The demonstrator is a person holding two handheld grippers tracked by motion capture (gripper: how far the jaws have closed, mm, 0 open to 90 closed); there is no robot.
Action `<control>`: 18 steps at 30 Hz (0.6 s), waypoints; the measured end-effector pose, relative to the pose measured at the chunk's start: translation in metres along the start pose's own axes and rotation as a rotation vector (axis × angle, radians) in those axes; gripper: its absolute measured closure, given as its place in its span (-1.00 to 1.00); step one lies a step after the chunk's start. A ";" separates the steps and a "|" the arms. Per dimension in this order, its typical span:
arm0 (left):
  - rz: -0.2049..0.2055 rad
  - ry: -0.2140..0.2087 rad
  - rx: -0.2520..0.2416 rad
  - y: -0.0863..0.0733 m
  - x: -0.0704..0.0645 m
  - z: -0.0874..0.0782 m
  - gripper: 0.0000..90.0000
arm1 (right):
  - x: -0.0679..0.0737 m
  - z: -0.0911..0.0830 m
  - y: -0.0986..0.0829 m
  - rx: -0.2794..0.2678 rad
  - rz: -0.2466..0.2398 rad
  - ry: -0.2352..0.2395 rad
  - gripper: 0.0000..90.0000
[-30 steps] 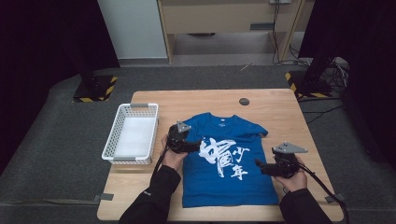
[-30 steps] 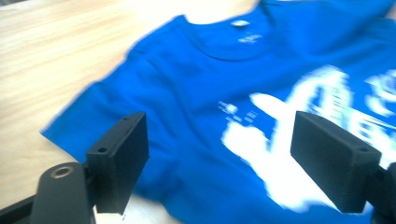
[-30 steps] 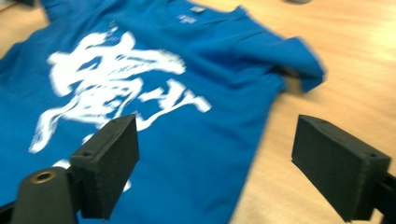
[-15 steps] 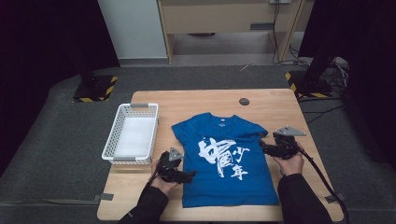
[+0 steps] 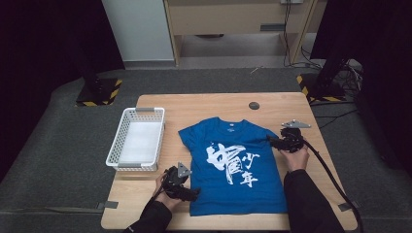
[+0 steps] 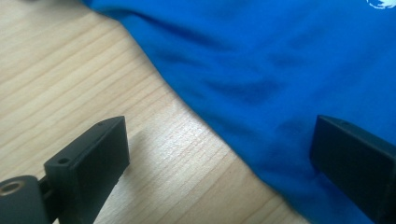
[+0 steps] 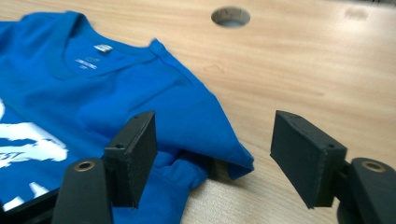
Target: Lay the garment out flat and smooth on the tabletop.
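Left tool (image 5: 193, 194) has edged toward the soft blue T-shirt's (image 5: 238, 165) hem, seemingly agape.

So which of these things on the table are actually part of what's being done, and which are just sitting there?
Part of the work:
- blue T-shirt, spread flat on the table
- left gripper, open at the shirt's lower side edge
- right gripper, open at the shirt's sleeve

Just lying about:
- white basket, apart from the shirt
- round hole in the tabletop
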State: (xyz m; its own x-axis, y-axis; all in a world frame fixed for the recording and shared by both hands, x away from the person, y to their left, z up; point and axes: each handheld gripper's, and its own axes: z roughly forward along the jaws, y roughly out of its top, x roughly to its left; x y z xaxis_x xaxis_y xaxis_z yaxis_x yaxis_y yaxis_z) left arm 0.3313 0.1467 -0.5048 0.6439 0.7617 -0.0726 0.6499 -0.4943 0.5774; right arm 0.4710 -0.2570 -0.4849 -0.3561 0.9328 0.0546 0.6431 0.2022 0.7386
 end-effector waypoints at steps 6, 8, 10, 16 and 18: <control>-0.011 -0.013 -0.001 -0.001 0.002 0.001 -0.94 | -0.007 0.013 -0.005 0.029 0.024 -0.002 -0.09; -0.010 -0.012 -0.004 -0.001 0.001 0.001 -0.94 | -0.009 0.014 -0.005 0.027 0.022 -0.003 0.09; -0.008 -0.012 -0.009 -0.002 0.001 0.002 -0.96 | -0.010 0.016 -0.005 0.034 0.021 0.003 0.31; -0.006 -0.016 -0.033 -0.004 0.002 0.004 -1.00 | -0.009 0.016 -0.003 0.029 -0.019 -0.018 0.91; -0.005 -0.016 -0.034 -0.004 0.002 0.004 -1.00 | -0.009 0.015 -0.001 0.018 -0.016 -0.016 0.95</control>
State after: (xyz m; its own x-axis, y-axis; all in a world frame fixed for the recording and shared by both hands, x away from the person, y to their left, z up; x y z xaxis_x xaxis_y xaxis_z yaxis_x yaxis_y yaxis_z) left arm 0.3316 0.1485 -0.5101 0.6472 0.7572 -0.0884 0.6392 -0.4757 0.6043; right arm 0.4834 -0.2609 -0.4961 -0.3555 0.9341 0.0318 0.6493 0.2223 0.7273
